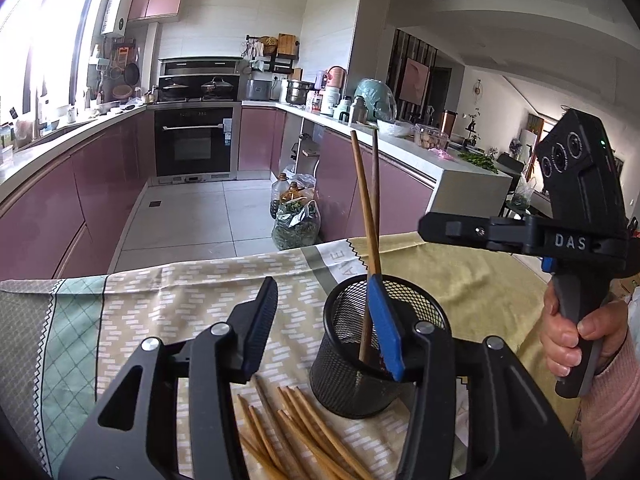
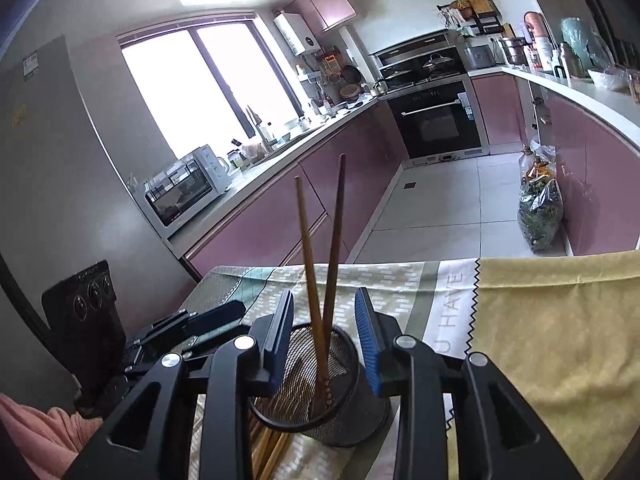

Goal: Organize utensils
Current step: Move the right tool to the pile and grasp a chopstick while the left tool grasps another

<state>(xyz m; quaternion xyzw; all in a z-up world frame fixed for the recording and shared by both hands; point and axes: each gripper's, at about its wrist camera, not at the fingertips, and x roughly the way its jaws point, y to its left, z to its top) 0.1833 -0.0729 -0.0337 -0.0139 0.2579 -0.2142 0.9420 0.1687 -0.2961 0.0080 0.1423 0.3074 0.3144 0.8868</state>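
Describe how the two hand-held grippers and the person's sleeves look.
Each hand-held gripper is a black frame with silver pivot bolts and two fingers faced with ribbed blue pads. The right hand-held gripper carries white letters "DAS", a pistol-style handle, and a black block with three round lenses and a small green light. The left hand-held gripper has the same build. The sleeve is pink knit.

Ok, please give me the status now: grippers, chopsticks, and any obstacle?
Left gripper open, empty. Right gripper open, empty. Two chopsticks standing in mesh holder; loose chopsticks on cloth. Nothing blocking.
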